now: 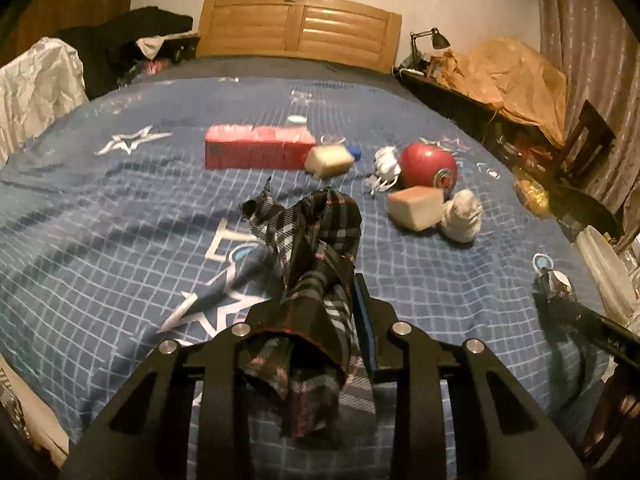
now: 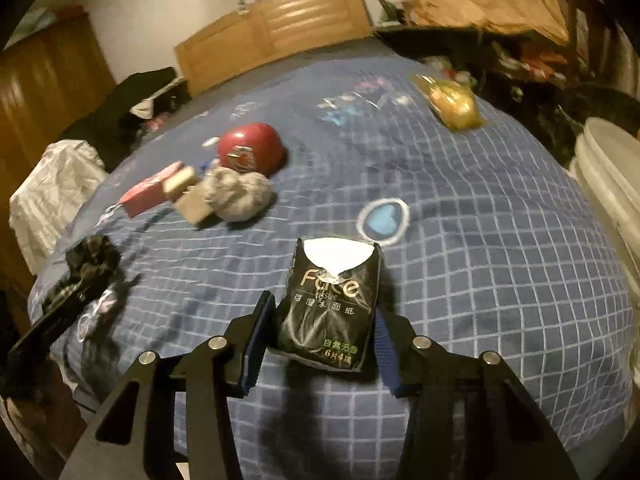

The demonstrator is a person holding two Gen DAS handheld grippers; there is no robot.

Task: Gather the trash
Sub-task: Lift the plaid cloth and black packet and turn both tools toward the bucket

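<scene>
A dark plaid cloth (image 1: pixel 316 240) is bunched between the fingers of my left gripper (image 1: pixel 320 292), which is shut on it above the blue checked bedspread (image 1: pixel 120 220). The cloth hides the left finger. In the right wrist view a black tissue pack (image 2: pixel 332 304) with a torn white top sits between the blue pads (image 2: pixel 384 344) of my right gripper (image 2: pixel 324 304), which is shut on it just above the bed. The left gripper and its cloth (image 2: pixel 92 256) show at the left edge there.
On the bed lie a red box (image 1: pixel 260 148), two tan sponge blocks (image 1: pixel 416 206), a red ball (image 1: pixel 428 166), a grey sock bundle (image 1: pixel 462 216), a crumpled white thing (image 1: pixel 386 164) and a yellow packet (image 2: pixel 452 104). A white bucket (image 2: pixel 608 184) stands off the right edge.
</scene>
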